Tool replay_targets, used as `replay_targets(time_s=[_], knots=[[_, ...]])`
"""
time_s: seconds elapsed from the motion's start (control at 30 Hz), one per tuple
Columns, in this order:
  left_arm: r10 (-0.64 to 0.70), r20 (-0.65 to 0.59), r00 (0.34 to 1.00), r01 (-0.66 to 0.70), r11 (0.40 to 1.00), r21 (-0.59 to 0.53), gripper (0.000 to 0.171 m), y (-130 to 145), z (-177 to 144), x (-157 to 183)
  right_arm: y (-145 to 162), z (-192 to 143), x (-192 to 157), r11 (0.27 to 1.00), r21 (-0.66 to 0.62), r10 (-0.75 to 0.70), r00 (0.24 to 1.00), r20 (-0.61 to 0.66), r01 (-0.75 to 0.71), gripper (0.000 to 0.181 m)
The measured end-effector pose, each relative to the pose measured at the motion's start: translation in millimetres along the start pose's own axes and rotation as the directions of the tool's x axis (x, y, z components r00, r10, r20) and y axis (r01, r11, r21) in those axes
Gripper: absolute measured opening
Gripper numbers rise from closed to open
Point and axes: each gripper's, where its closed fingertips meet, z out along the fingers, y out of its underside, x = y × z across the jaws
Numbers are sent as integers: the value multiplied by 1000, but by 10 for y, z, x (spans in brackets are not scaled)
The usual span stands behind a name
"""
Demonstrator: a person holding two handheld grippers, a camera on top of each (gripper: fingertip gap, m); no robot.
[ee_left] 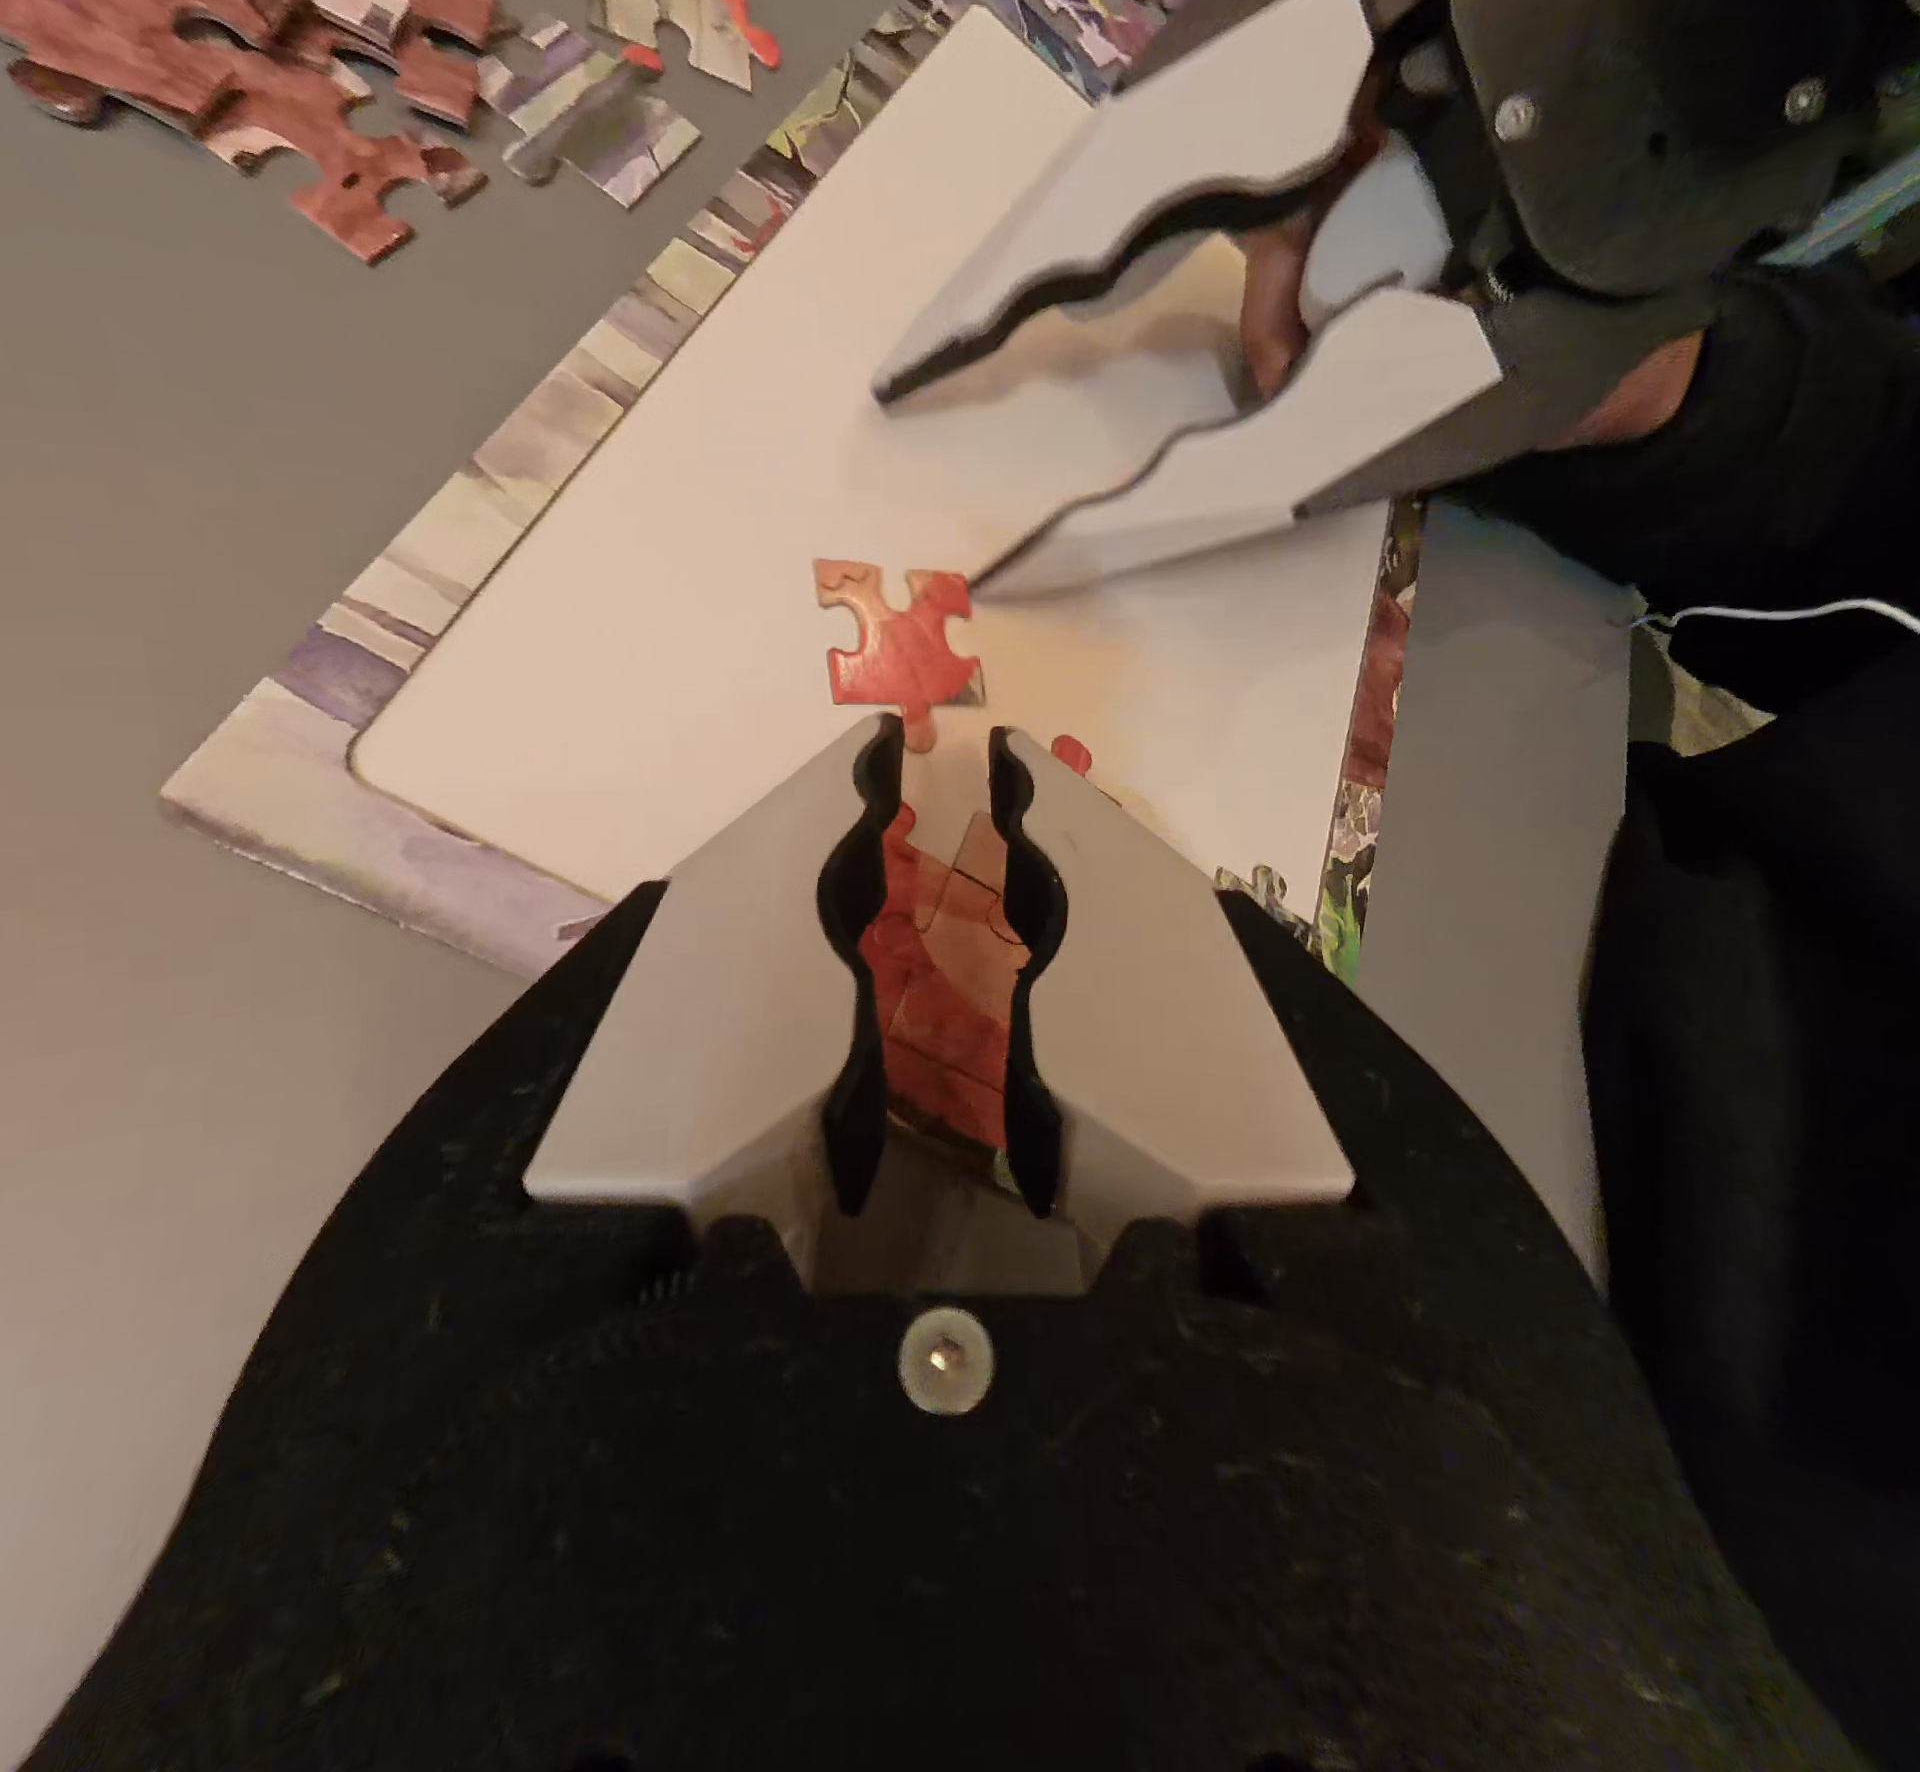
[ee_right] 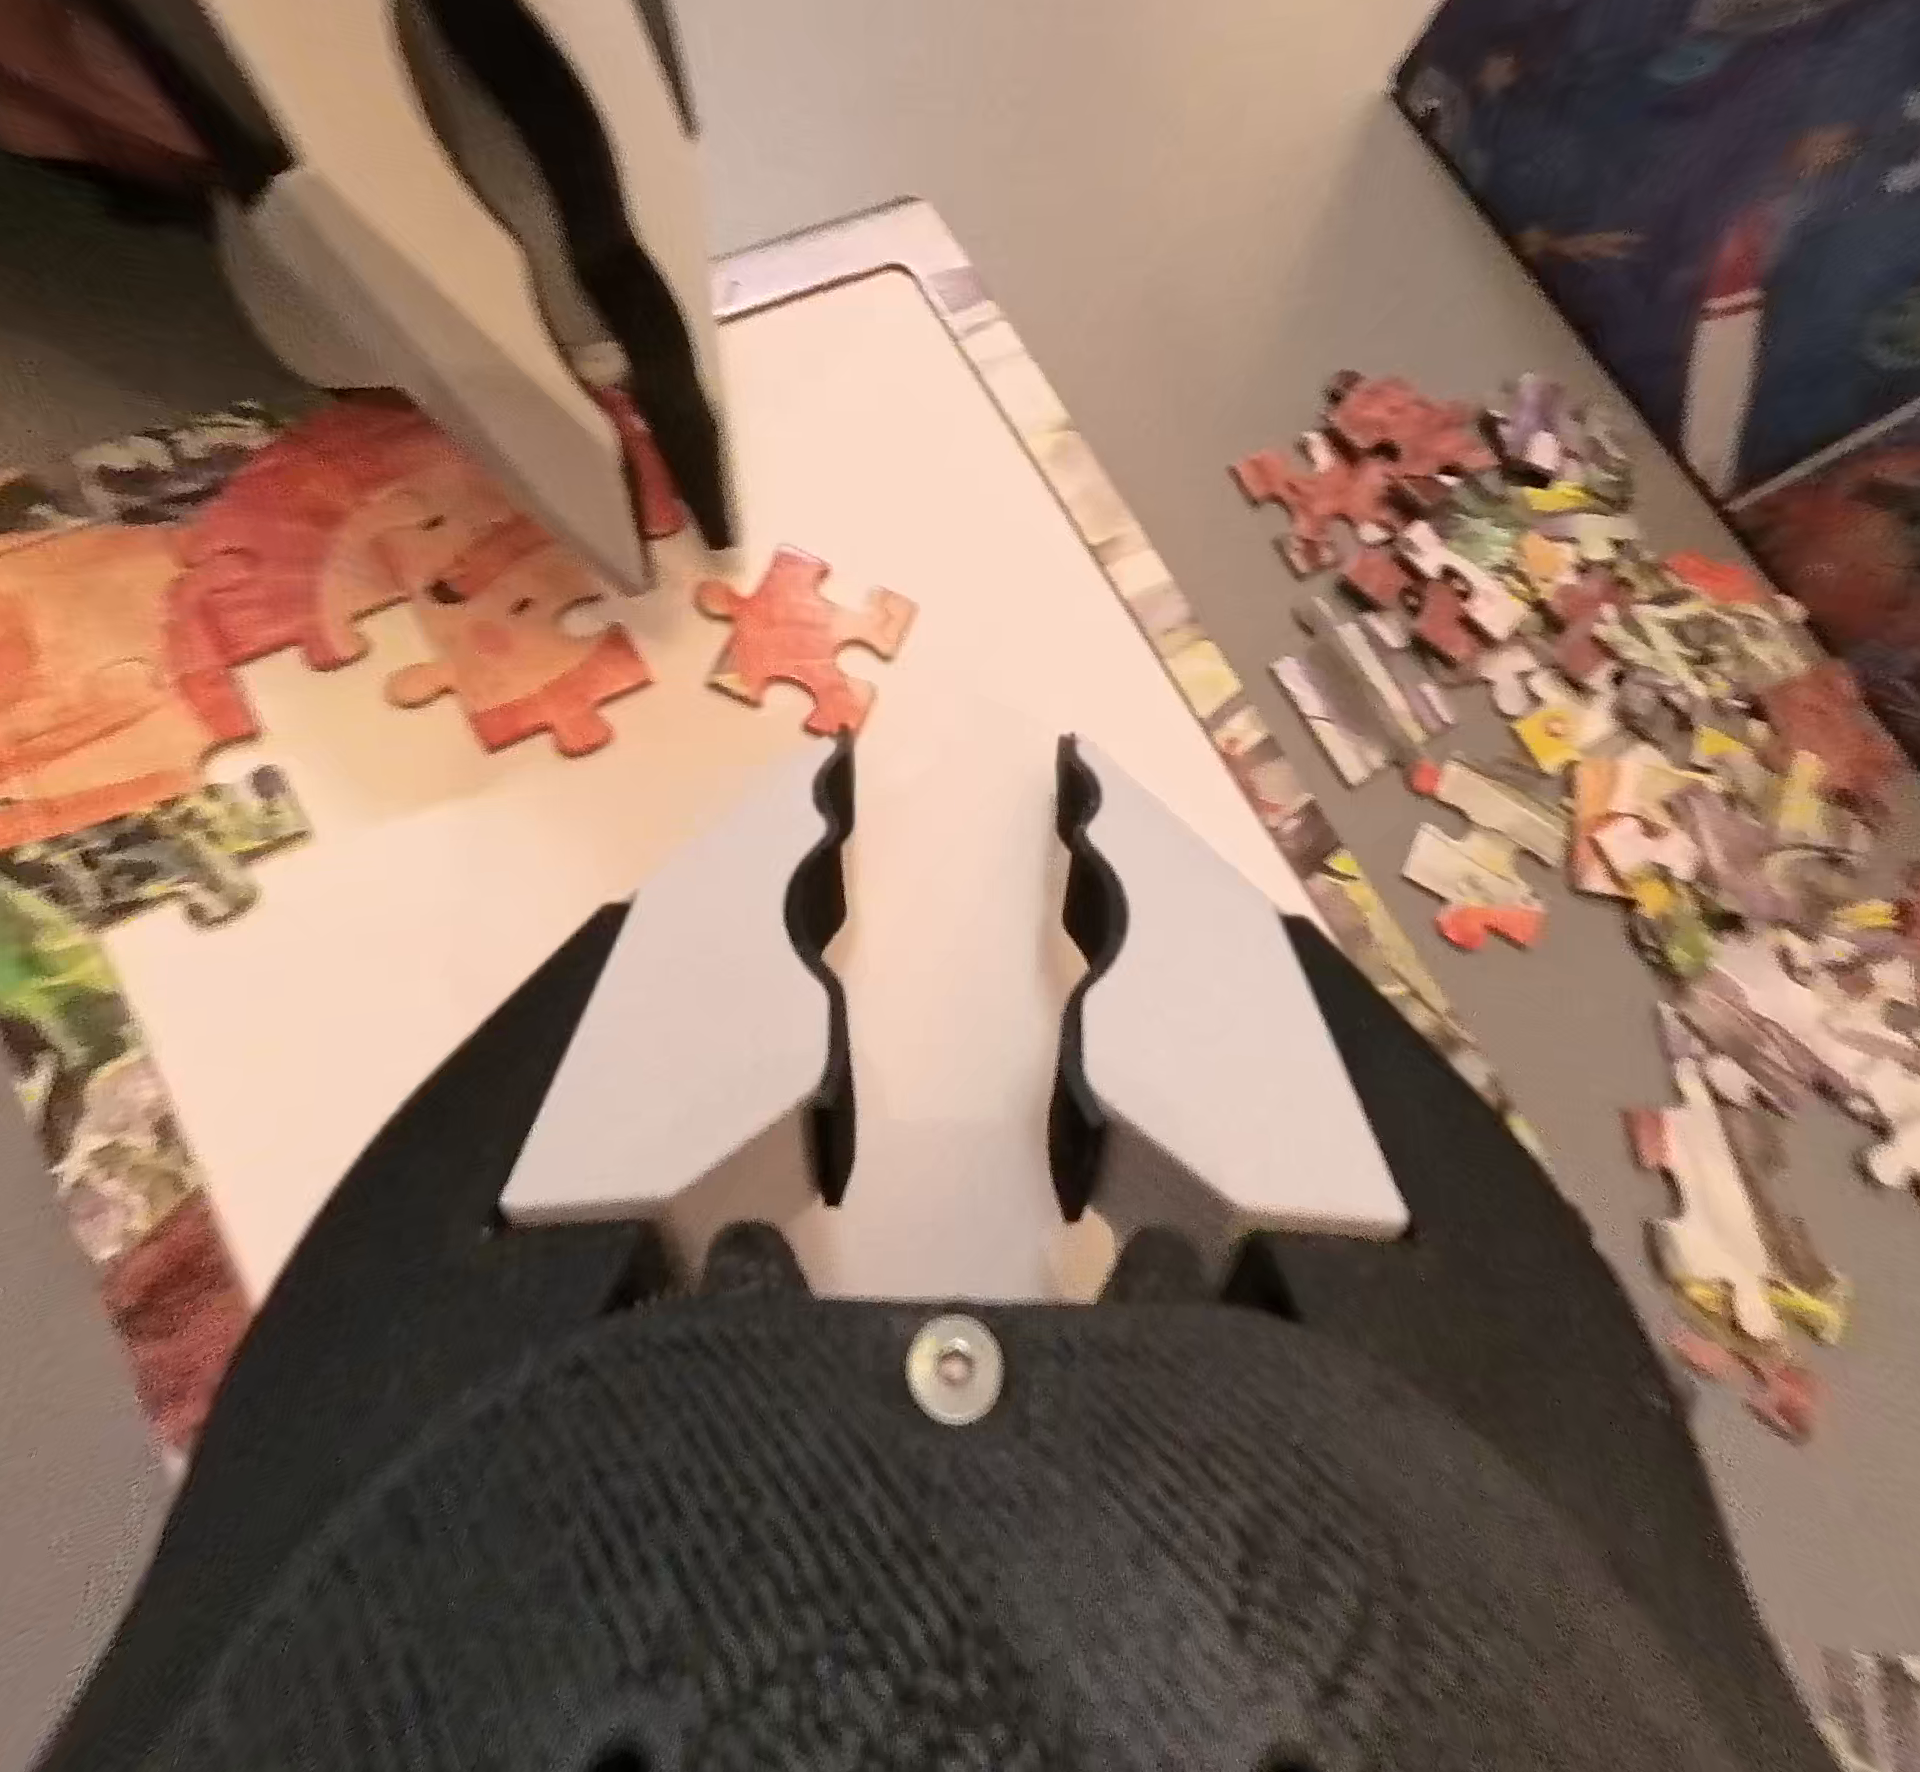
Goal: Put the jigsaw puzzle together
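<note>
Lying flat on the white inner panel of the puzzle tray (ee_left: pixel 665 579), a loose red jigsaw piece (ee_left: pixel 902 644) sits between your two grippers, its printed face up and glossy, knobs and sockets cut on every side. In the left wrist view its longer side runs from upper left to lower right, one knob aimed at your left gripper (ee_left: pixel 940 735). That gripper's jaws stand slightly apart with nothing between them, their black wavy pads just short of the knob. Your right gripper (ee_right: pixel 954 746) is released too, jaws wider, holding nothing; its left fingertip (ee_right: pixel 840 748) appears to touch the piece's near corner.

Beside the piece, an assembled red and orange patch (ee_right: pixel 260 600) fills the tray's corner, its seams interlocked. The tray's raised cardboard border carries a painted pattern of purple, grey and green. It rests on a smooth grey table (ee_left: pixel 208 372), where a heap of loose pieces (ee_right: pixel 1558 683) lies scattered, near a dark blue printed box (ee_right: pixel 1714 164).
</note>
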Motion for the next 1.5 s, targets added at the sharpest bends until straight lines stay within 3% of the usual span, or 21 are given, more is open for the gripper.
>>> replay_targets(time_s=[0.13,0.3,0.4,0.53,0.7,1.0,1.3,1.37,1.4,1.43,1.5], knots=[[27,-3,1000,-27,1000,-16,14,19,19,38,10,-11,110,1000,4,1,999,-55,-1,36],[53,15,998,-53,999,5,12,-22,-6,37,-164,-19,-196,991,77,98,988,123,-108,45],[24,26,999,-26,997,77,9,-128,-99,-10,-161,29,-248,989,58,126,982,141,-135,48],[-27,-2,1000,27,990,135,10,-201,-169,-35,-115,111,-262,994,15,108,988,114,-110,44],[-17,8,1000,16,994,108,10,-158,-119,-40,-108,105,-275,995,12,97,987,127,-100,29],[-10,15,1000,8,995,103,10,-153,-114,-35,-82,77,-251,996,12,87,985,148,-90,29],[-29,18,999,26,989,143,11,-210,-169,-57,-159,14,-244,997,73,-30,985,170,18,28],[-34,16,999,31,990,139,11,-201,-162,-67,-177,1,-242,995,96,-35,973,229,14,28],[-34,17,999,32,990,138,11,-198,-160,-71,-212,-22,-267,993,122,-32,960,278,-2,9],[-35,19,999,32,990,138,11,-197,-161,-74,-259,-53,-294,988,154,-28,944,328,-24,6],[-35,22,999,32,990,139,11,-198,-165,-82,-297,-79,-310,984,169,-14,920,393,-57,21]])
